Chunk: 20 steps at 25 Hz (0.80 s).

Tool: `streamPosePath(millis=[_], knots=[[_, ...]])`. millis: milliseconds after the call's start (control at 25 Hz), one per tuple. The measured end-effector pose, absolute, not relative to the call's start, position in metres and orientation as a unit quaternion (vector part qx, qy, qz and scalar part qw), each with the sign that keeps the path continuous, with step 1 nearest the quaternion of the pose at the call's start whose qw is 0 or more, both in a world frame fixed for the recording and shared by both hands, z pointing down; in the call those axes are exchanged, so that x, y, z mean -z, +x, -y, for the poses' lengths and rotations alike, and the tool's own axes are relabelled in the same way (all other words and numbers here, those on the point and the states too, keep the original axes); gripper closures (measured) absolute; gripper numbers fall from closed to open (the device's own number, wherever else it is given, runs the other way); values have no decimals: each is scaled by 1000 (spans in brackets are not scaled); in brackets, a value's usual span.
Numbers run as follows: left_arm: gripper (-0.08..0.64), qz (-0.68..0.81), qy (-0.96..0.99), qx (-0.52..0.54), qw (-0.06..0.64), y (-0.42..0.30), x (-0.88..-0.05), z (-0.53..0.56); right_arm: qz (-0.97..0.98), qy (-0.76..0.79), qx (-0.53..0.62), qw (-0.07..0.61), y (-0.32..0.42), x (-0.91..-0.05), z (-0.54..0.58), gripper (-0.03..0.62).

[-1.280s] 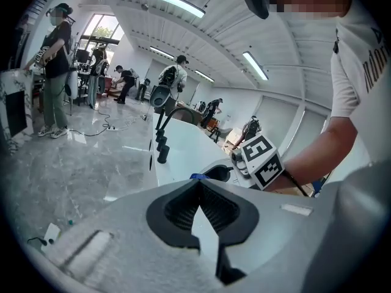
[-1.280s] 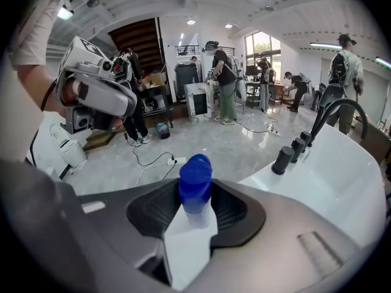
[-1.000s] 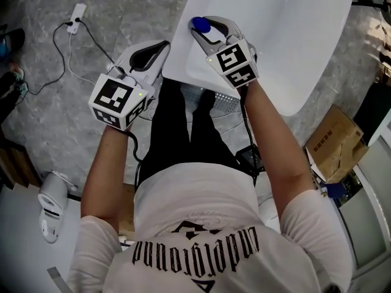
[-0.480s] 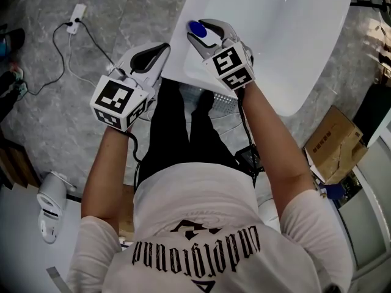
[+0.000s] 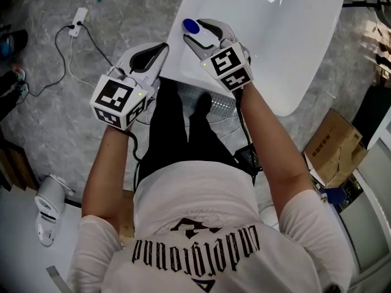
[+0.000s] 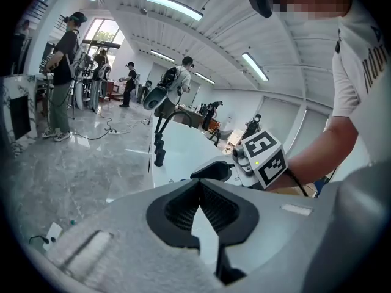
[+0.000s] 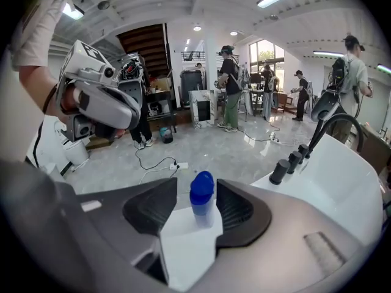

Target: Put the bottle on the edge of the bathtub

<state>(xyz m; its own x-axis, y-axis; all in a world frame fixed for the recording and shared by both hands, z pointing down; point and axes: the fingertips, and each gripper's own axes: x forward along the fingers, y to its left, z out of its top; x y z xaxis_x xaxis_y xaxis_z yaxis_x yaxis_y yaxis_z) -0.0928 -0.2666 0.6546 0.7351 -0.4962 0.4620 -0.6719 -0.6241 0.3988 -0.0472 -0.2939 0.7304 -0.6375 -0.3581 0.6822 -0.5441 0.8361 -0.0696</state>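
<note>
Spreading from earlier grip, right tongs clear of bottle upright on bathtub edge; left tongs closed, empty.

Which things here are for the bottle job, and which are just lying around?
For the job:
small bottle with a blue cap, standing on the white bathtub edge; right gripper, whose jaws have just been opening, bottle between them but not gripped.

Just lying about:
white power strip with cable on the floor; brown cardboard box; black tap knobs; left gripper, shut, empty.
</note>
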Motion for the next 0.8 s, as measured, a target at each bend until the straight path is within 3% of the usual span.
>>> streamPosePath(millis=[200, 800], knots=[[552, 339, 890, -149, 265, -99, -635, 258, 900, 248, -122, 337, -50, -708, 283, 390], [552, 396, 894, -97, 185, -69, -488, 167, 917, 279, -87, 270, 11, -535, 198, 411]])
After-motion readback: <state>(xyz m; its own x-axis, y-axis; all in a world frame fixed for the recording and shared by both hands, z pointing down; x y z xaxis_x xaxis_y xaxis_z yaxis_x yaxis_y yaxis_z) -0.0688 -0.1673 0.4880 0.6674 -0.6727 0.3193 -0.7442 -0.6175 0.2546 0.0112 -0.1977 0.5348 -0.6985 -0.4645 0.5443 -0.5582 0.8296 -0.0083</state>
